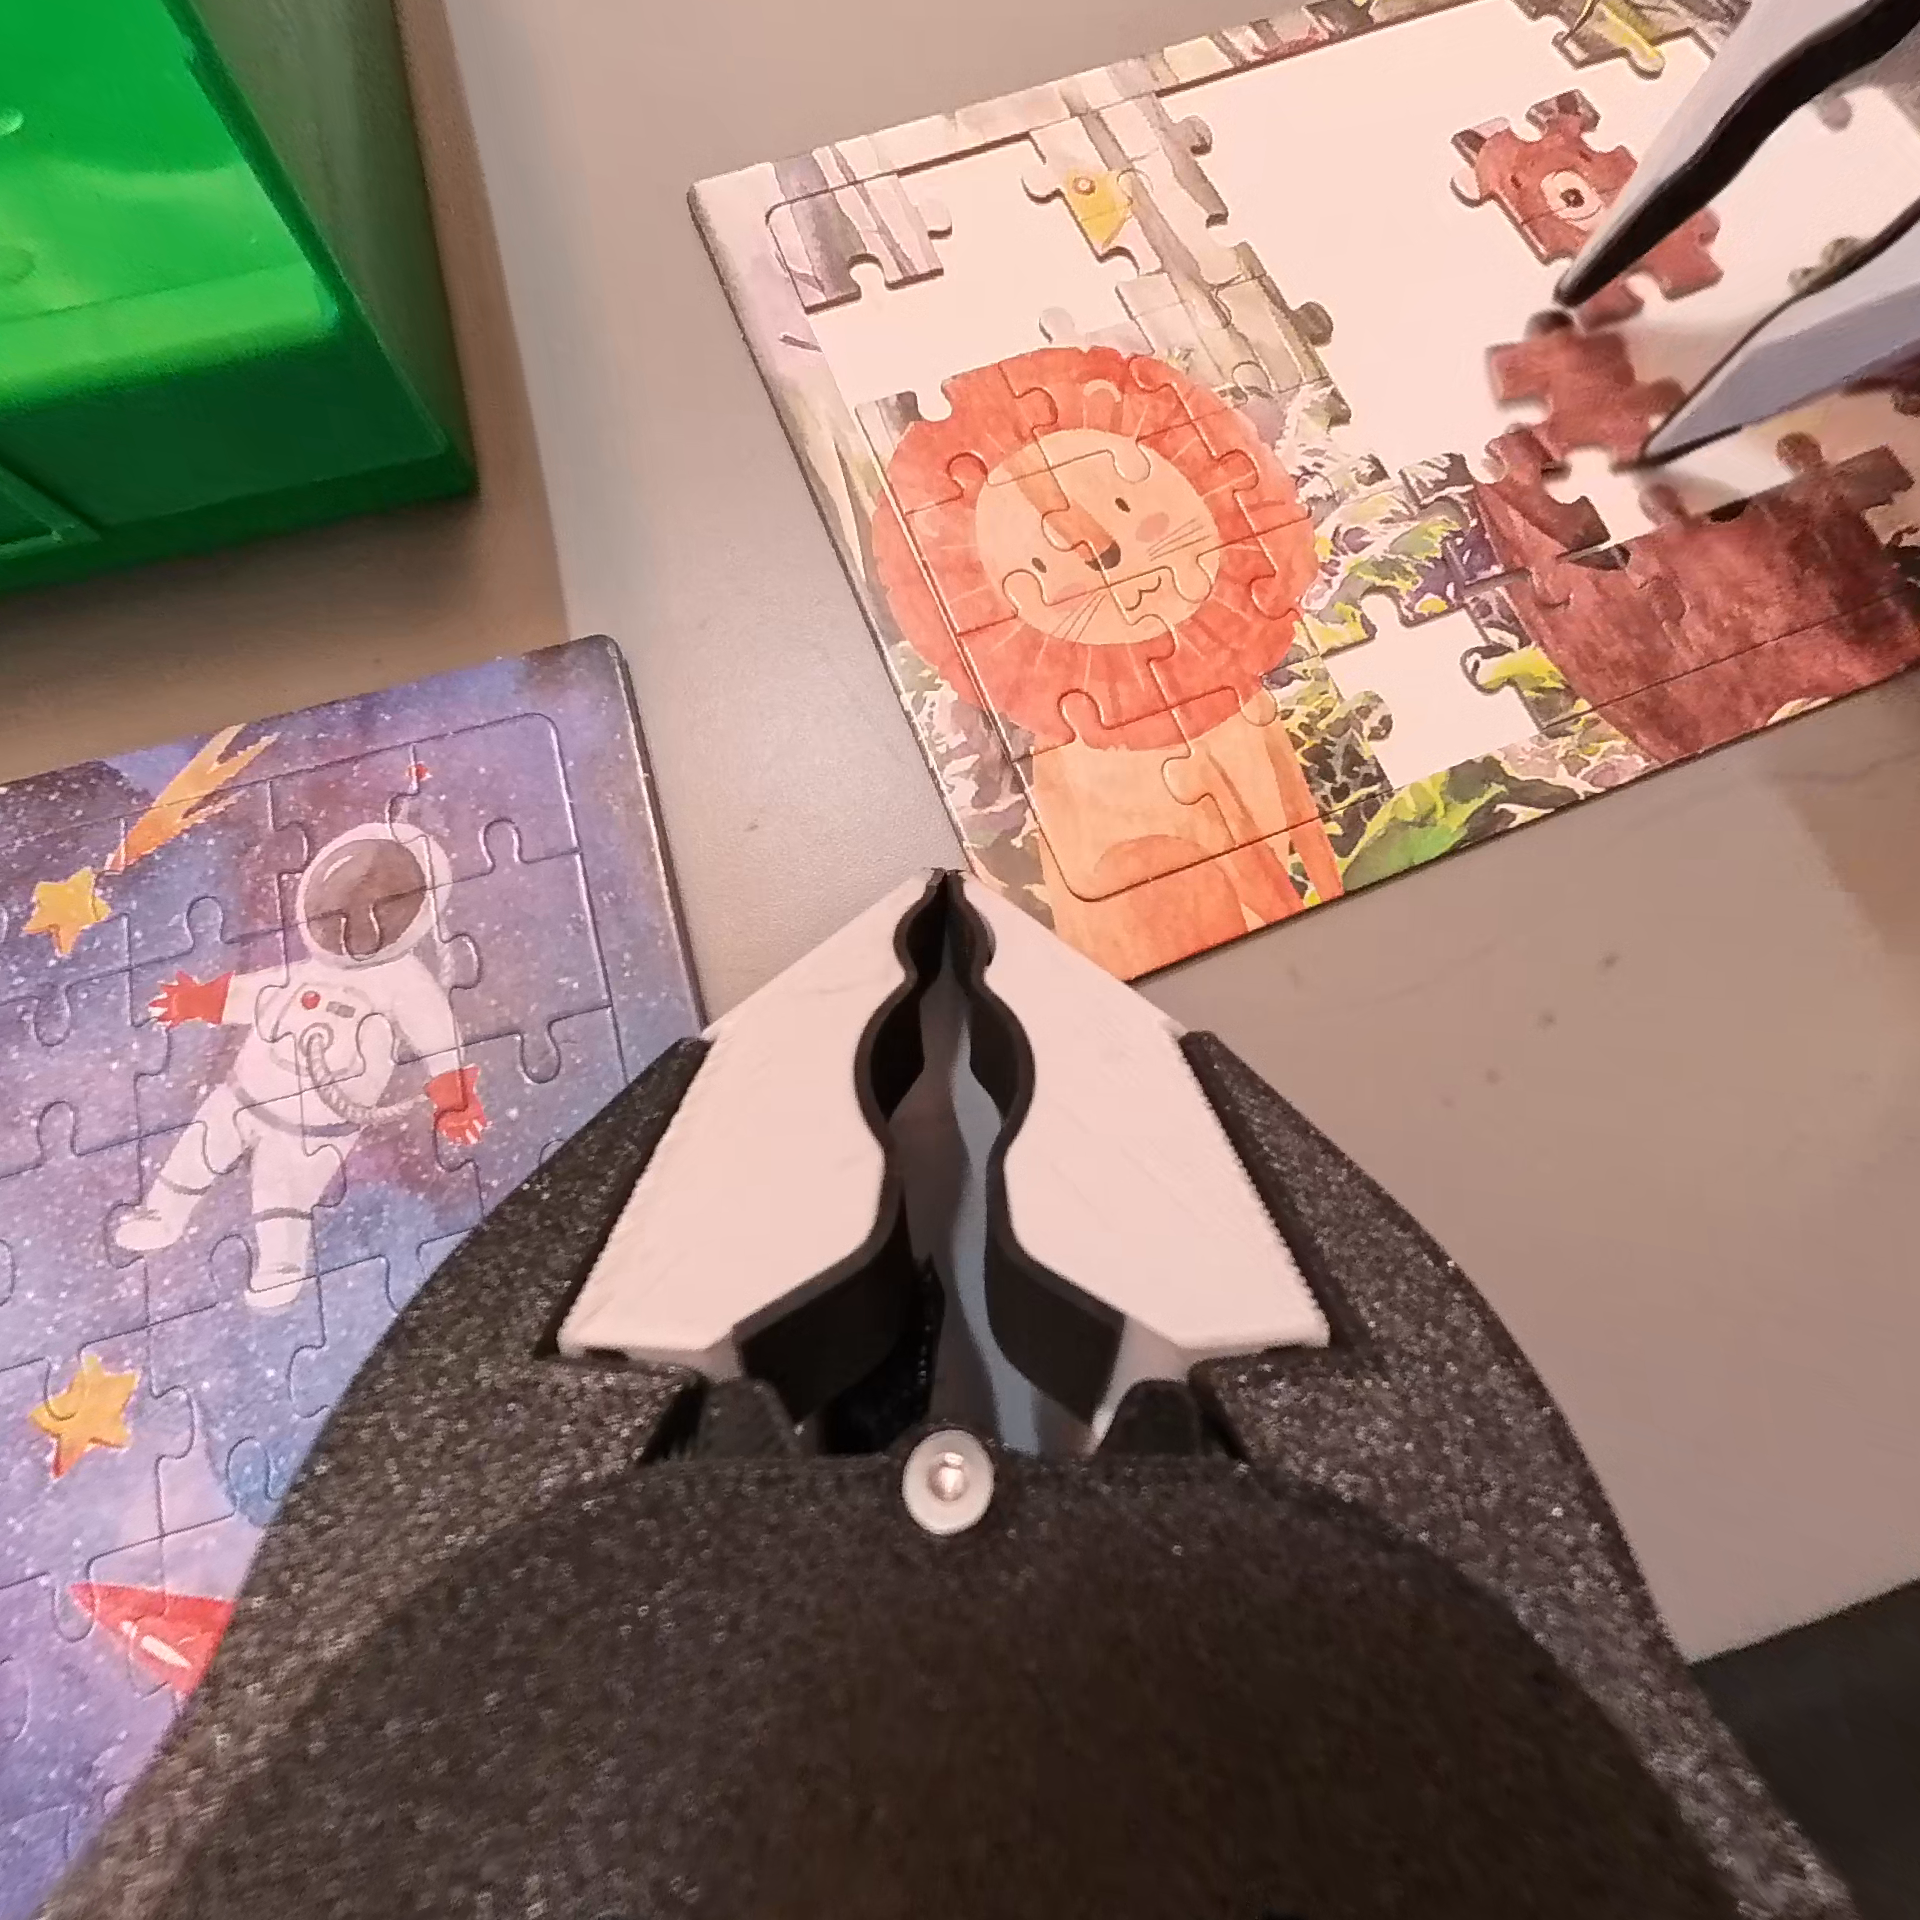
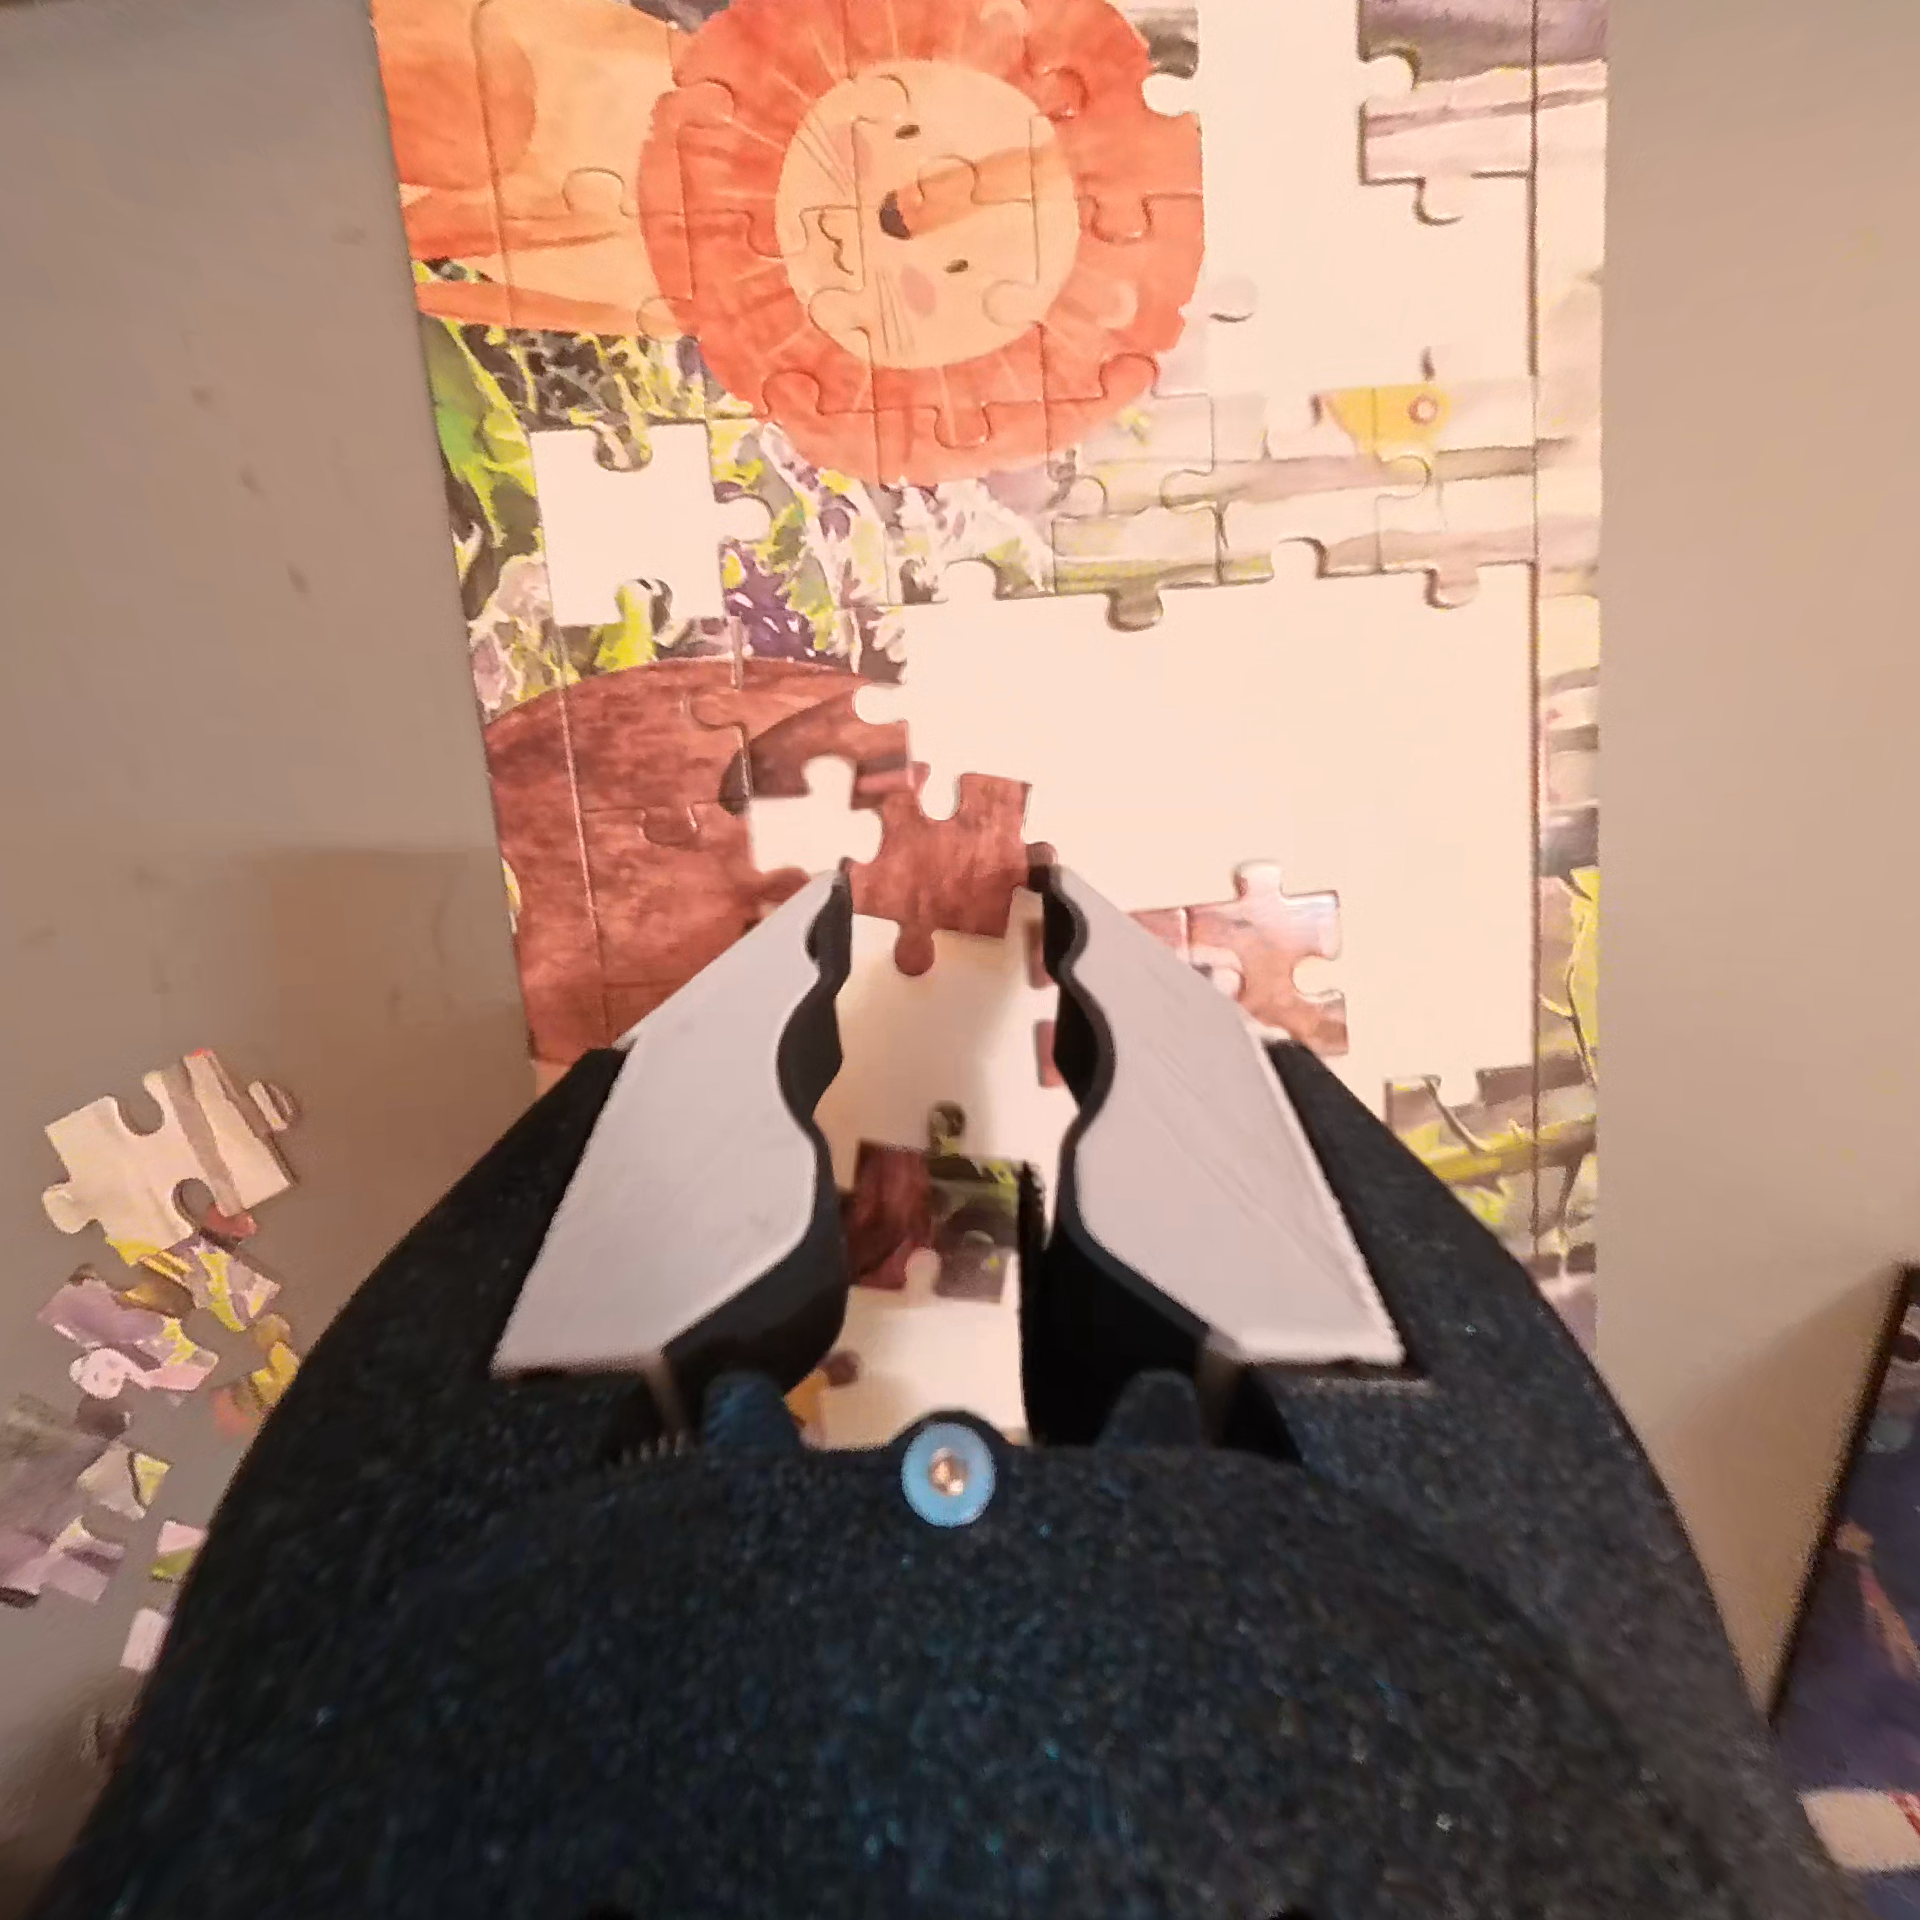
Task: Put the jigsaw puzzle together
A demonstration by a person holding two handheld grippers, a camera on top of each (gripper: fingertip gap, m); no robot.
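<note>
A lion jigsaw in its white tray (image 1: 1351, 156) lies on the grey table, partly filled; it also shows in the right wrist view (image 2: 1195, 707). My right gripper (image 2: 943, 878) holds a brown puzzle piece (image 2: 951, 862) between its fingertips, low over the tray beside the brown bear area with a notch-shaped gap (image 2: 810, 821). In the left wrist view the right gripper (image 1: 1608, 376) and that piece (image 1: 1558, 390) are at the far right. My left gripper (image 1: 948, 883) is shut and empty above the table, near the tray's front corner.
A second brown piece with an eye (image 1: 1538, 177) lies loose in the tray. Several loose pieces (image 2: 156, 1247) lie on the table left of the tray. A finished space puzzle (image 1: 312, 1039) and a green box (image 1: 187, 312) sit to the left. There is about 20 centimeters between the tips of the two grippers.
</note>
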